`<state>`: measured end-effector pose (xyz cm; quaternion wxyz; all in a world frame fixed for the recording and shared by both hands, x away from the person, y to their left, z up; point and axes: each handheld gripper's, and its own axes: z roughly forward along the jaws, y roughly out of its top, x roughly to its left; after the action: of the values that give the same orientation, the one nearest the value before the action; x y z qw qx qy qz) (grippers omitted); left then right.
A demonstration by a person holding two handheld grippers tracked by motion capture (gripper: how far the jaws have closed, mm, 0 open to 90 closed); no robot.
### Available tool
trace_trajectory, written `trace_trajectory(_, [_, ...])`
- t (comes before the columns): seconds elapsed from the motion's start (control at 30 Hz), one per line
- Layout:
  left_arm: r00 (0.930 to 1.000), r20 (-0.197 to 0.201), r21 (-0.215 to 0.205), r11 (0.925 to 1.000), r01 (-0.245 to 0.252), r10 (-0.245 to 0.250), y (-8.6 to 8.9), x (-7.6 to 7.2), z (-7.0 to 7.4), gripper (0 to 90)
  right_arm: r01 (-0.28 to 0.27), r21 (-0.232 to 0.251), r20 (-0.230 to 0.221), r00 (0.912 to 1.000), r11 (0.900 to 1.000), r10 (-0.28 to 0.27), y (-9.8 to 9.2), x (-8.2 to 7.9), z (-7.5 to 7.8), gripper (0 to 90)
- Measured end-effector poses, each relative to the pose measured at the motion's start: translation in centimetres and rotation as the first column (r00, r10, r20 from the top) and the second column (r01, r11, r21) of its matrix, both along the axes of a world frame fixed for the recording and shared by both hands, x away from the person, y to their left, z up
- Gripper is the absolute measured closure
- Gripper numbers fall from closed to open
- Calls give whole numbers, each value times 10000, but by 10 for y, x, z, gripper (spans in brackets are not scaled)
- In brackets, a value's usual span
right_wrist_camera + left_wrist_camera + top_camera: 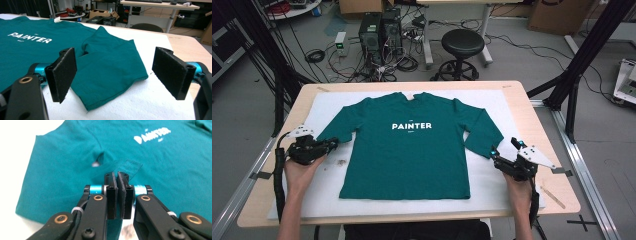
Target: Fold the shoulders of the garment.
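On the white-padded worktop (532, 117) a green T-shirt (409, 150) lies flat, print up. Left hand-held gripper (117, 176) pinches its sleeve cuff (130, 167), likely to fold it inward; right hand-held gripper (113, 72) stands spread before the other sleeve (110, 72).

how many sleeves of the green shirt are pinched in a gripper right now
1. The left sleeve is pinched in the shut left gripper. The right sleeve lies free on the white mat, between the open right gripper's pads.

Our two hands at the shirt's sleeves

Our left gripper (117, 178) is pinched closed at the shirt (409, 145)'s left sleeve; our right gripper (113, 75) gapes wide before its right sleeve.
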<state>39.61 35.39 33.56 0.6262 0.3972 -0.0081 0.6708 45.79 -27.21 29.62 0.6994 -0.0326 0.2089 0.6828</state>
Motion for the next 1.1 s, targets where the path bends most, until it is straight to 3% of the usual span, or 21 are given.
trace_trajectory(0.13, [9995, 283, 150, 9998, 97, -101, -19, -8, 6, 861, 89, 12, 53, 9999, 10000, -89, 1, 0, 0, 201])
trace_trajectory(0.3, [9982, 572, 602, 9980, -205, 170, -52, -15, 11, 860, 83, 21, 49, 10000, 10000, -83, 1, 0, 0, 201])
trace_trajectory(0.6, [9986, 533, 1223, 9925, -92, 27, -101, -17, 25, 860, 106, -12, 35, 9999, 9999, -106, 1, 0, 0, 201])
trace_trajectory(0.87, [9990, 376, 1863, 9820, -310, 244, -150, -12, 36, 860, 153, -24, 39, 9999, 9999, -152, 1, 0, 0, 201])
trace_trajectory(1.1, [9984, 275, 2497, 9667, -556, 503, -187, -4, 39, 860, 134, -21, 41, 9999, 9999, -134, 1, 0, 0, 201])
